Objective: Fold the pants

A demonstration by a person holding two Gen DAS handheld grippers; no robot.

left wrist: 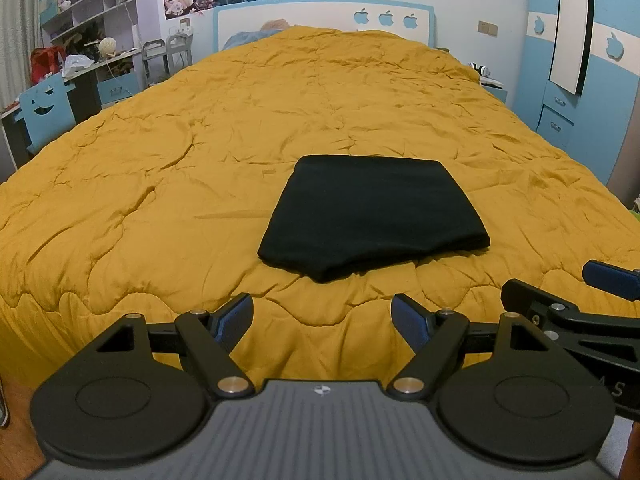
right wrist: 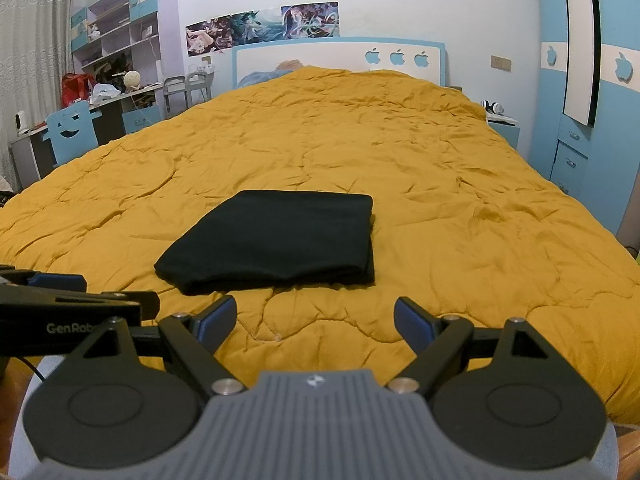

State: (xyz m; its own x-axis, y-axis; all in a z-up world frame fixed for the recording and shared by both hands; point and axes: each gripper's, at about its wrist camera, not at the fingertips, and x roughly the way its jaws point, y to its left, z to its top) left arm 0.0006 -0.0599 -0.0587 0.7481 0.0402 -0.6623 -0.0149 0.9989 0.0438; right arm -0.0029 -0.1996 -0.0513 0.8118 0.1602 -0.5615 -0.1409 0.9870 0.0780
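Note:
The black pants [left wrist: 372,216] lie folded into a compact rectangle on the mustard-yellow quilt [left wrist: 200,140], near the bed's front edge; they also show in the right wrist view [right wrist: 276,240]. My left gripper [left wrist: 322,314] is open and empty, held back from the pants over the quilt's front edge. My right gripper [right wrist: 314,316] is open and empty, also short of the pants and to their right. The right gripper's blue-padded fingers [left wrist: 612,280] show at the right edge of the left wrist view, and the left gripper [right wrist: 60,284] shows at the left of the right wrist view.
A blue and white headboard [left wrist: 324,20] stands at the far end of the bed. A desk with shelves and a blue chair [left wrist: 48,108] are at the left. A blue wardrobe [left wrist: 580,80] and a nightstand [right wrist: 502,128] are at the right.

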